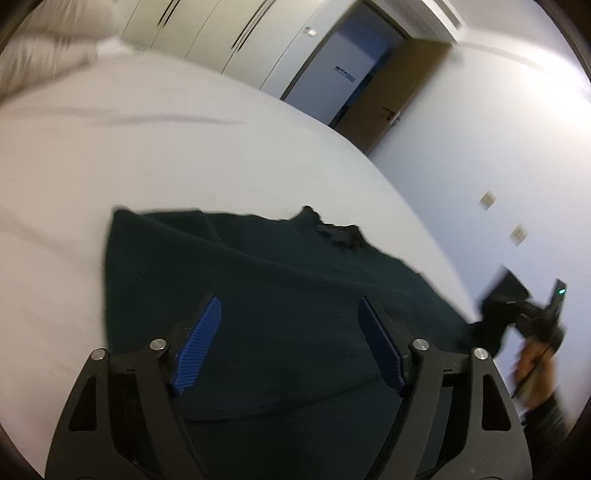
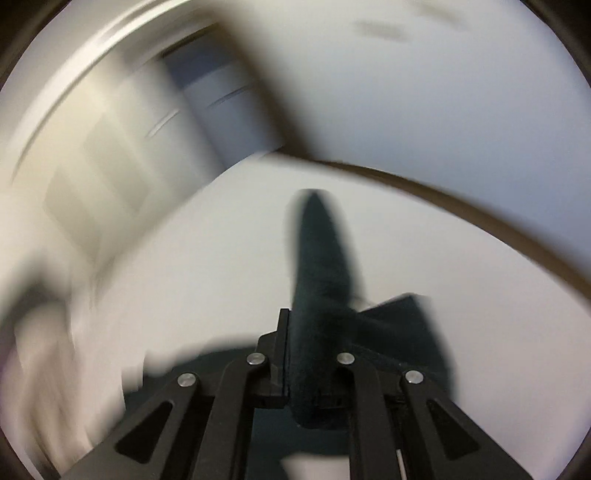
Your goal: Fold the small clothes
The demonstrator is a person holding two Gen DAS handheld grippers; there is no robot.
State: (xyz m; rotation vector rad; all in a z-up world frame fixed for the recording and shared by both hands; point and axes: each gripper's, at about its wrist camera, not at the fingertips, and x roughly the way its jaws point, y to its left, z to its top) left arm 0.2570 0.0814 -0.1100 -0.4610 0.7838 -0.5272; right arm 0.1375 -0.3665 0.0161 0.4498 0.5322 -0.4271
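Observation:
A dark green garment (image 1: pixel 266 302) lies spread on the white bed (image 1: pixel 147 155). My left gripper (image 1: pixel 290 314) hovers over its near part, blue pads (image 1: pixel 199 343) wide apart, with nothing pinched between them. At the garment's right edge the right gripper (image 1: pixel 498 306) shows blurred, held by a hand (image 1: pixel 535 369). In the right wrist view my right gripper (image 2: pixel 317 332) is shut on a fold of the dark green garment (image 2: pixel 321 258), which sticks out forward between the jaws in a narrow tongue. That view is heavily motion-blurred.
A bunched white duvet (image 1: pixel 44 48) lies at the bed's far left. Beyond the bed stand pale wardrobe doors (image 1: pixel 221 33) and an open wooden door (image 1: pixel 399 92). A white wall (image 1: pixel 498 166) with small switch plates runs along the right of the bed.

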